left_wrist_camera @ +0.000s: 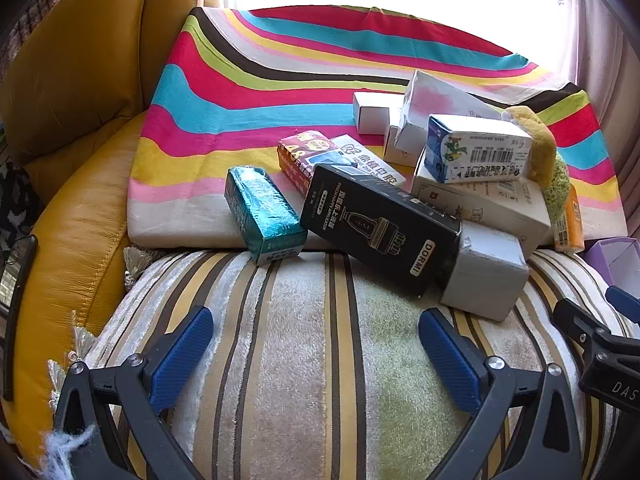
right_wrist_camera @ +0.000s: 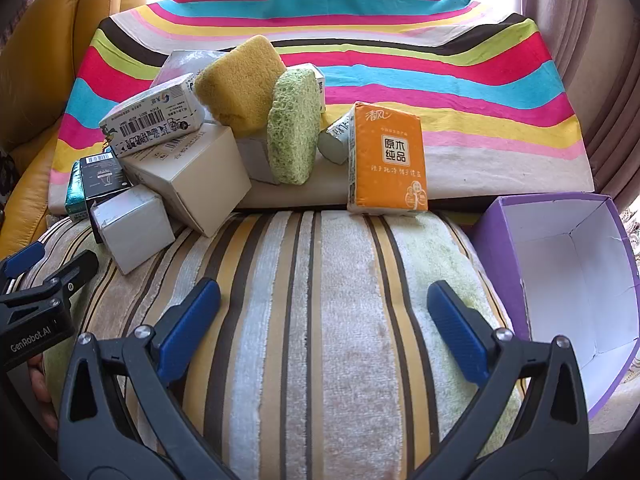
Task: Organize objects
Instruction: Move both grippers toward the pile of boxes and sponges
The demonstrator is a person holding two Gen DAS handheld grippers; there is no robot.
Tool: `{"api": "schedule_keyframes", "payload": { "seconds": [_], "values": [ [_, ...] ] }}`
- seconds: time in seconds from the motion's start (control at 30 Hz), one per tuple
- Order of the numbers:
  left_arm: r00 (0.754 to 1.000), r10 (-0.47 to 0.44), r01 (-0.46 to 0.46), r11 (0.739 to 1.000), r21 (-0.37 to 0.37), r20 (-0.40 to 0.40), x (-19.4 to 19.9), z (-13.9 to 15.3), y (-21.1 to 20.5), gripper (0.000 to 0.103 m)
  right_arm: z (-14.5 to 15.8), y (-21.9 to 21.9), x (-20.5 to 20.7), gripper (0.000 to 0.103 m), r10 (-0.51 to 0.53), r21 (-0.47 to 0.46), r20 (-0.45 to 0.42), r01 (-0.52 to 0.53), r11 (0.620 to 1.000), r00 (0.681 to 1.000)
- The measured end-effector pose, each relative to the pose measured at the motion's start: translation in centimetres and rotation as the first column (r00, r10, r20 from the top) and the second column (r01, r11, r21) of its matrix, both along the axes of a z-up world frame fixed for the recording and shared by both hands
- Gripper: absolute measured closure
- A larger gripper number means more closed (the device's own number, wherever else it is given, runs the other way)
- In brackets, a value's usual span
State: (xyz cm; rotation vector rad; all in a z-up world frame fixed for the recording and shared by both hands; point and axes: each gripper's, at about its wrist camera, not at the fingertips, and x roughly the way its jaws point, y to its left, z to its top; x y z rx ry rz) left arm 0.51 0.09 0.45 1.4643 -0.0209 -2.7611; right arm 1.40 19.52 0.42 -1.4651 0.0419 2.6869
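We are hovering both grippers, left [left_wrist_camera: 316,344] and right [right_wrist_camera: 324,316], jaws wide and empty, over the striped cushion [right_wrist_camera: 344,320]. The orange packet [right_wrist_camera: 388,160] is standing nearest the purple box [right_wrist_camera: 496,256]; we judge gripping its narrow sides best.

I see a jumbled pile of small boxes [left_wrist_camera: 460,184] on a striped cushion: a black carton [left_wrist_camera: 380,224] tilted forward, a teal pack [left_wrist_camera: 262,214], an upright orange tissue pack [right_wrist_camera: 388,160], two sponges [right_wrist_camera: 288,128], and an empty purple box [right_wrist_camera: 560,280] at right.
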Motion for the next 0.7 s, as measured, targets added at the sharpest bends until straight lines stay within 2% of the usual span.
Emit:
{"api": "schedule_keyframes", "payload": {
  "seconds": [0.17,0.3,0.57,0.7],
  "values": [
    [1.0,0.007,-0.007,1.0,-0.01,-0.011,0.0,0.0,-0.1,0.0,0.0,0.1,0.1,0.0,0.002,-0.001,-0.002,-0.002,1.0,1.0],
    [1.0,0.005,-0.005,1.0,0.015,-0.017,0.0,-0.1,-0.5,0.0,-0.1,0.2,0.1,0.0,0.001,0.0,-0.01,-0.001,1.0,1.0],
    [0.995,0.018,-0.004,0.99,0.138,-0.095,0.9,0.8,-1.6,0.0,-0.1,0.1,0.4,0.0,-0.001,0.001,-0.02,0.001,1.0,1.0],
    [0.989,0.0,0.023,0.988,0.156,-0.151,1.4,1.7,-1.2,0.0,-0.2,-0.3,-0.3,0.0,0.005,0.022,0.004,-0.005,1.0,1.0]
  ]
}}
